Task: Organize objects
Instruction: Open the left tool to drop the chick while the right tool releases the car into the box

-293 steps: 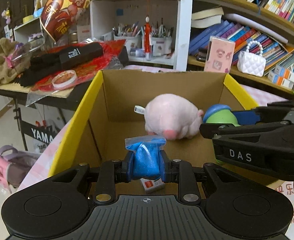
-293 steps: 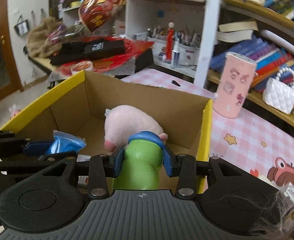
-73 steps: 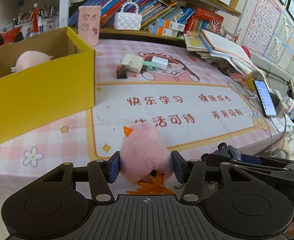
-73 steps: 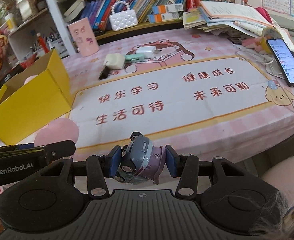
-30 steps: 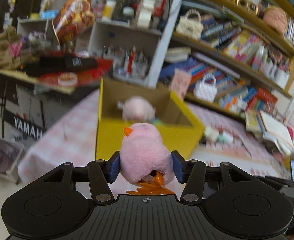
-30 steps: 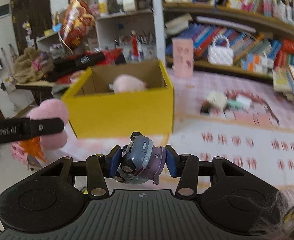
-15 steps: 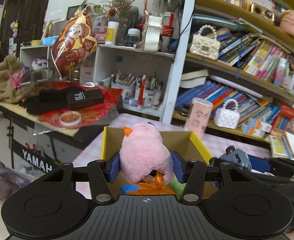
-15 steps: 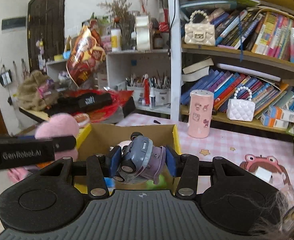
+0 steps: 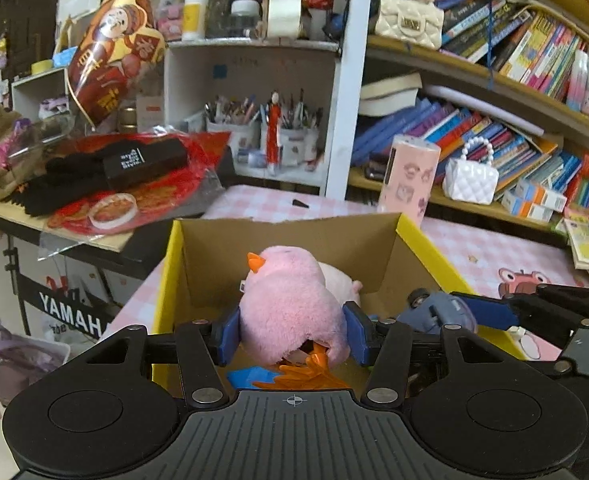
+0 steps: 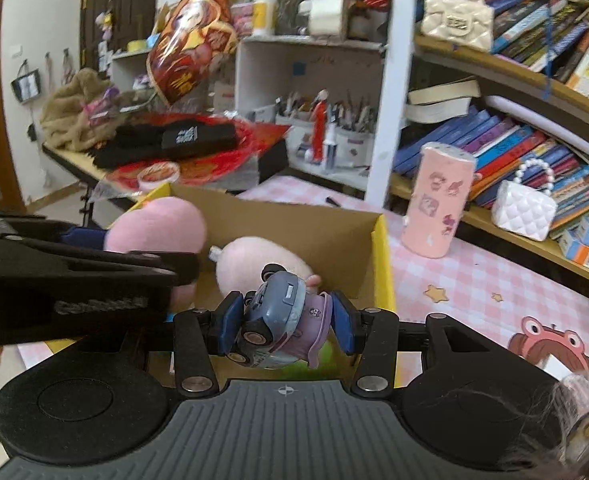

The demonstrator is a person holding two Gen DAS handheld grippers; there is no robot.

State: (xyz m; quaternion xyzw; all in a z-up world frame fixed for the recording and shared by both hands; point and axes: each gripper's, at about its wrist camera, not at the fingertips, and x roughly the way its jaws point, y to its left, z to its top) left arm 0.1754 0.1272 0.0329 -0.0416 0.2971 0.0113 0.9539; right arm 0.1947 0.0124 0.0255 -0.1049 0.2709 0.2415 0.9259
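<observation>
The left gripper (image 9: 290, 334) has its jaws pressed against both sides of a pink plush chick (image 9: 288, 308), orange beak at twelve o'clock and orange feet hanging at six. The right gripper (image 10: 281, 322) is clamped on a small blue-grey toy car (image 10: 272, 318) with a lilac part, turned so its wheels face the camera. In the left wrist view that car and its blue pads sit at three o'clock of the chick; in the right wrist view the chick and the left gripper's black finger sit at nine o'clock of the car.

Both held toys hang over the open top of a yellow cardboard box (image 9: 166, 276) whose inside is plain brown. Inside the box, at twelve o'clock of each gripper, lies a pale pink plush toy (image 10: 262, 262) with a white tag. A blue bag (image 9: 248, 378) shows at the box bottom below the chick's feet, and a patch of green shows under the car, too hidden to name.

The box stands on a pink checked tablecloth (image 10: 466, 280). At one o'clock of the box stands a pink cylinder (image 10: 436, 204) with cartoon stickers, upright and apart from the box, with a white quilted handbag (image 10: 524, 208) at its three o'clock on the bookshelf.
</observation>
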